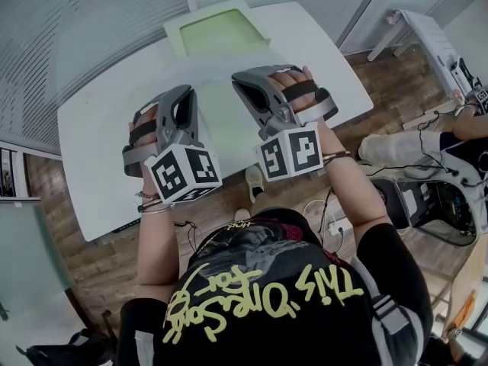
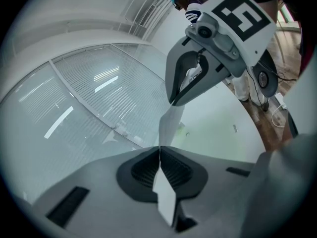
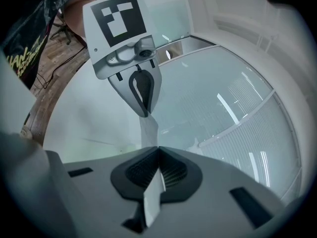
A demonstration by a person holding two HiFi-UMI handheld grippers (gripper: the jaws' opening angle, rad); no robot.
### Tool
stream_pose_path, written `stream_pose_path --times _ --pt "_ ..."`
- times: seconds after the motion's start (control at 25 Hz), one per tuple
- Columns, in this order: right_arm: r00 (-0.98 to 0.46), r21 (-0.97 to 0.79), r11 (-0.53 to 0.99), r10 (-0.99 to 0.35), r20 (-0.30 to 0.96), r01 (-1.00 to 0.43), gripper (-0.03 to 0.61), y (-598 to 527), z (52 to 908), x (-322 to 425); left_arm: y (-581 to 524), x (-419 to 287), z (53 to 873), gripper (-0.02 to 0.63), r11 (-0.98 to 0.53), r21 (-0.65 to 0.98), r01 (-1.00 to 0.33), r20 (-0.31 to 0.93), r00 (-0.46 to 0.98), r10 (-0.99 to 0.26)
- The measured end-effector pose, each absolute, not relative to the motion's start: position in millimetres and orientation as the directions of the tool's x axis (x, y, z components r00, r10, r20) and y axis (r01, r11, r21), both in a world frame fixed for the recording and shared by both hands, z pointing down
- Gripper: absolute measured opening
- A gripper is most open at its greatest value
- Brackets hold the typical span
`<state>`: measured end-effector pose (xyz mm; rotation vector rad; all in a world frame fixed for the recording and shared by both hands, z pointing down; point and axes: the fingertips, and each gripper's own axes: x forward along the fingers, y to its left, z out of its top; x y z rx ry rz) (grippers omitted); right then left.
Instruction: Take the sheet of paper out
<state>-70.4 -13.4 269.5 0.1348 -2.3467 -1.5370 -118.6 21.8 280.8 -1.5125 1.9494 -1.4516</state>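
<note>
A white sheet of paper (image 1: pixel 223 120) hangs in the air between my two grippers, above the white table (image 1: pixel 99 128). My left gripper (image 1: pixel 184 91) is shut on its left edge and my right gripper (image 1: pixel 242 78) is shut on its right edge. In the left gripper view the sheet (image 2: pixel 169 124) shows edge-on, running from my shut left gripper (image 2: pixel 159 150) to the tip of the right gripper (image 2: pixel 174 101). The right gripper view mirrors this: the sheet (image 3: pixel 148 129) runs from my right gripper (image 3: pixel 158 149) to the left gripper (image 3: pixel 144 113). A pale green folder (image 1: pixel 219 30) lies at the table's far edge.
Wooden floor (image 1: pixel 84 261) lies under the table's near edge. A seated person's legs (image 1: pixel 390 148), cables and equipment are at the right. A second white table (image 1: pixel 427 29) stands at the far right. Glass walls with blinds (image 2: pixel 99 83) close off the far side.
</note>
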Motion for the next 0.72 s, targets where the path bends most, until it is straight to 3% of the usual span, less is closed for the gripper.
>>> stream_pose_path --times 0.72 --pt "-0.946 0.915 0.390 -0.249 0.208 0.099 0.008 -13.8 265.1 -69.6 19.8 -117.0 275.6 0.012 -0.050 -0.826 -0.561 0.332 -0.413 -0.848"
